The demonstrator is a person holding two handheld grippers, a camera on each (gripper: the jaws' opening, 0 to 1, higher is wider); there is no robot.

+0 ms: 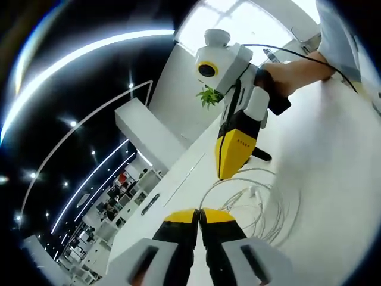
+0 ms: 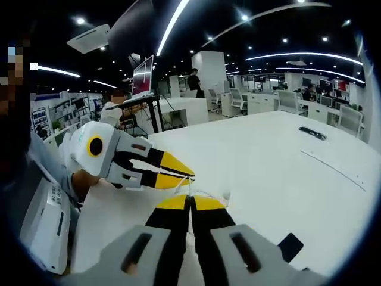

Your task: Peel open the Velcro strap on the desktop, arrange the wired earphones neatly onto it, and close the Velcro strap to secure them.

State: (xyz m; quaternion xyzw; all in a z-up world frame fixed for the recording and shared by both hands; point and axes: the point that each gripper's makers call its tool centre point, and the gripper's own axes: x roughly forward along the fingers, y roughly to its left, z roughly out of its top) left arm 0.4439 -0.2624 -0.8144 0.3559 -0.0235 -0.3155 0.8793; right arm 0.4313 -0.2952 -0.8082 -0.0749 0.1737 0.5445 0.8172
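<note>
Lying loosely coiled on the white table [image 1: 333, 149], wired earphones [image 1: 256, 199] in white, cable looped in several uneven rings, one earbud visible inside the loops. Just short of the earphones in the left gripper view, left gripper [image 1: 199, 213] with yellow-tipped jaws pressed together, nothing seen between them. Beyond the earphones, right gripper [image 1: 229, 173] pointing tip-down at the far edge of the coil, jaws appearing closed to a single yellow point, held by a person's hand [image 1: 297, 71]; cannot tell whether the tip touches the cable. Near that gripper, a small dark flat piece [image 1: 260, 155] on the table, possibly the Velcro strap, too unclear to confirm. Seen in the right gripper view: right gripper [image 2: 190, 201] with jaws shut tight, a bit of white cable [image 2: 205, 195] just past its tips; left gripper [image 2: 181, 173] coming in from the left, also closed, its yellow tips close above the same spot. Farther off from the earphones on the table, a black cable-like object [image 2: 312, 133] and, near the view's lower edge, a dark flat item [image 2: 290, 245]. Beyond the table, office desks, a monitor [image 2: 143, 76], and people seated and standing.
</note>
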